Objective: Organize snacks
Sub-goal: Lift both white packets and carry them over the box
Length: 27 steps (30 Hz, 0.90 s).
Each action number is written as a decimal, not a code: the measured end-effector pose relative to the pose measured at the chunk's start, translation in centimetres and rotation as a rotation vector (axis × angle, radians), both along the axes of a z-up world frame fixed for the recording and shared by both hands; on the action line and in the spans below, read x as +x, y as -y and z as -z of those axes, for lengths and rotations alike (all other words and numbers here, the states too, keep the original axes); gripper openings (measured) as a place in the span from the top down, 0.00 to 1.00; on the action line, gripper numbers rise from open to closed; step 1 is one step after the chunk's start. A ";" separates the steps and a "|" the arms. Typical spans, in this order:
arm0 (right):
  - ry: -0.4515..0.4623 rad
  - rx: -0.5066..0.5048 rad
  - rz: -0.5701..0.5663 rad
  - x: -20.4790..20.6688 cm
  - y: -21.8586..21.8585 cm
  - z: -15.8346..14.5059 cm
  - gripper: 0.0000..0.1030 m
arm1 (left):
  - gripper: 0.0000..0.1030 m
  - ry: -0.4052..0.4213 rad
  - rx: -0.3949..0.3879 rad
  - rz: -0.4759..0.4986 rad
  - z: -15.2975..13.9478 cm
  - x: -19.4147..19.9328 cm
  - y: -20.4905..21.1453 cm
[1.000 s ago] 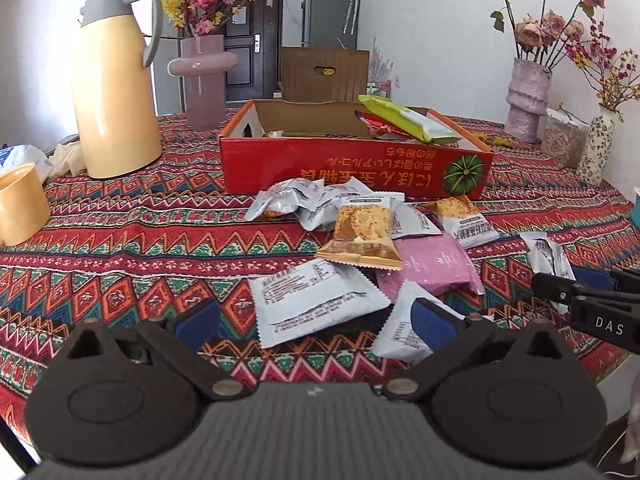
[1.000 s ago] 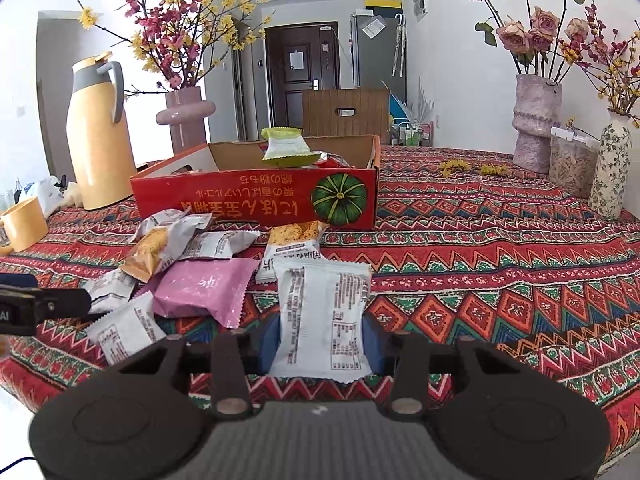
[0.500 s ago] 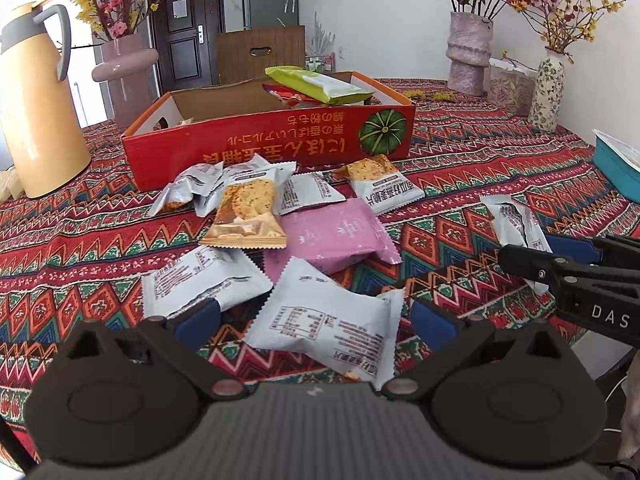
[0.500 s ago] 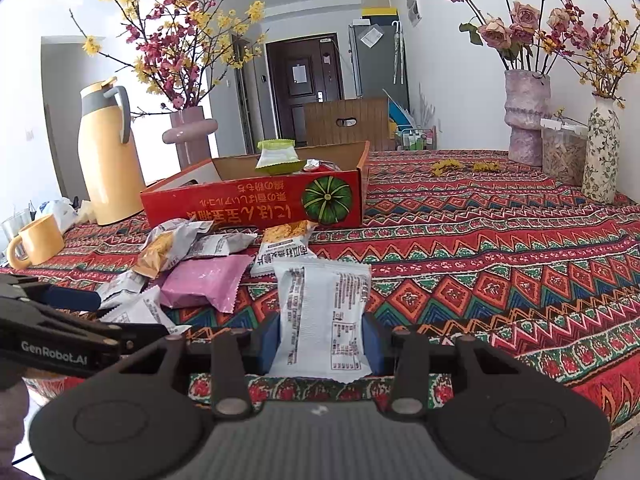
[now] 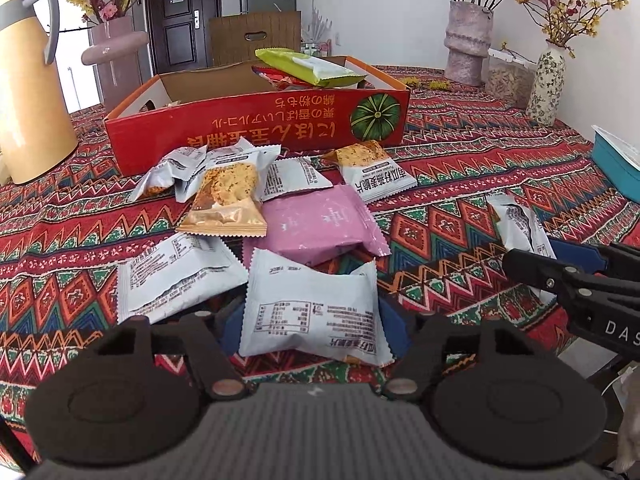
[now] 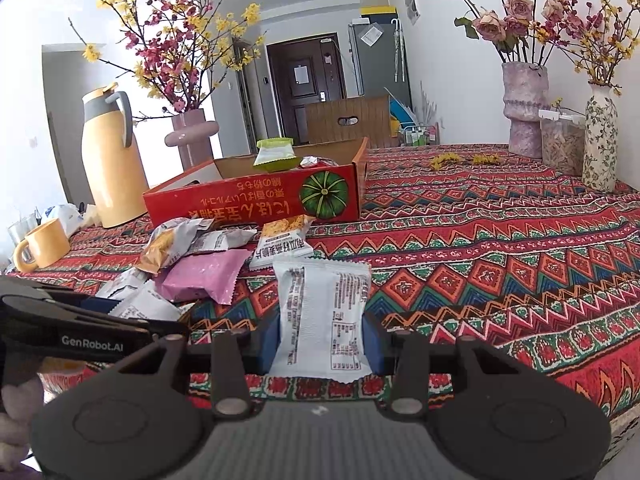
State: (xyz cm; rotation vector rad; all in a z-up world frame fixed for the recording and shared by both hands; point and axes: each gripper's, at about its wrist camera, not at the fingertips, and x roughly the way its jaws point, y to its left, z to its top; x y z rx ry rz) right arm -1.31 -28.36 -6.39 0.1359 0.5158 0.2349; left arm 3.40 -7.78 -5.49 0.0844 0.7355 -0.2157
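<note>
A loose heap of snack packets lies on the patterned cloth in front of a red cardboard box (image 5: 256, 128) that holds a green packet (image 5: 308, 66). My left gripper (image 5: 312, 326) is closing its jaws on a white packet (image 5: 316, 300) at the near edge of the heap, and the blue pads touch both its sides. Behind it lie a pink packet (image 5: 316, 224) and an orange one (image 5: 226, 200). My right gripper (image 6: 322, 340) is shut on another white packet (image 6: 322, 308), held upright above the cloth. The right gripper (image 5: 560, 276) also shows at the right of the left wrist view.
A yellow thermos (image 5: 28, 80) and a yellow mug (image 6: 42, 244) stand at the left. Flower vases (image 5: 468, 40) and a jar line the far right. A teal container (image 5: 616, 164) sits at the right edge. The table's near edge is just below both grippers.
My left gripper moved right and forward over the near white packet, and its wide-open jaws closed onto it. The right gripper kept its packet and shifted only slightly.
</note>
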 end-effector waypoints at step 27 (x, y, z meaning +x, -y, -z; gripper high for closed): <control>0.077 -0.059 -0.013 3.2 -2.6 -3.3 0.58 | 0.41 0.184 -0.056 -0.021 -5.2 -0.4 -2.3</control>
